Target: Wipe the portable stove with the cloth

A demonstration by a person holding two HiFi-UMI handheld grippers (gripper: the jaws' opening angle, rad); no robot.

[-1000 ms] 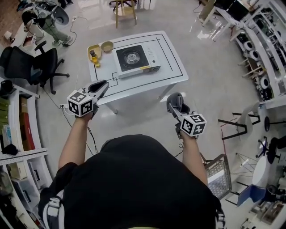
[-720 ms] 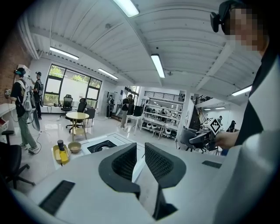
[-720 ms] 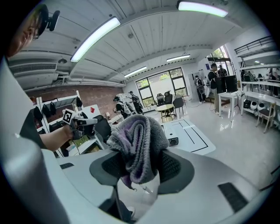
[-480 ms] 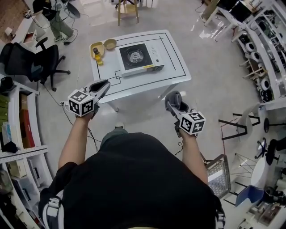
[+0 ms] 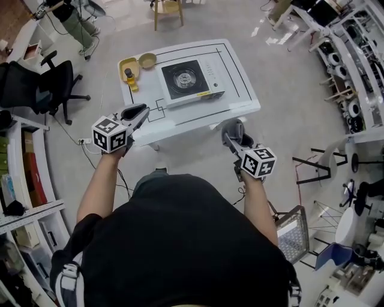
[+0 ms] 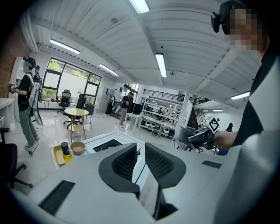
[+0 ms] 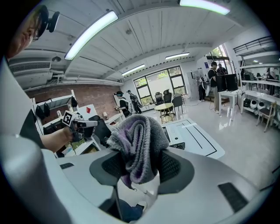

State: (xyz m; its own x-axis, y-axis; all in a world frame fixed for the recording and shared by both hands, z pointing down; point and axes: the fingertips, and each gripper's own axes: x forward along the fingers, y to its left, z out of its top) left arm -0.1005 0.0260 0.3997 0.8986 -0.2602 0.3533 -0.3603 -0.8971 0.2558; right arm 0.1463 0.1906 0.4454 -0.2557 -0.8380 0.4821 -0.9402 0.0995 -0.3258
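Right tool (image 5: 234, 133) grips the bunched cloth (image 7: 138, 140); left tool (image 5: 135, 113) narrowly parted, empty. Advance to the stove (image 5: 186, 79), press cloth flat before stroking.

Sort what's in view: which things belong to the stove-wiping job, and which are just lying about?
Job: portable stove on the white table; grey cloth, clamped in the right gripper.
Lying about: yellow tray with a bottle; bowl beside it; office chair; wooden stool.
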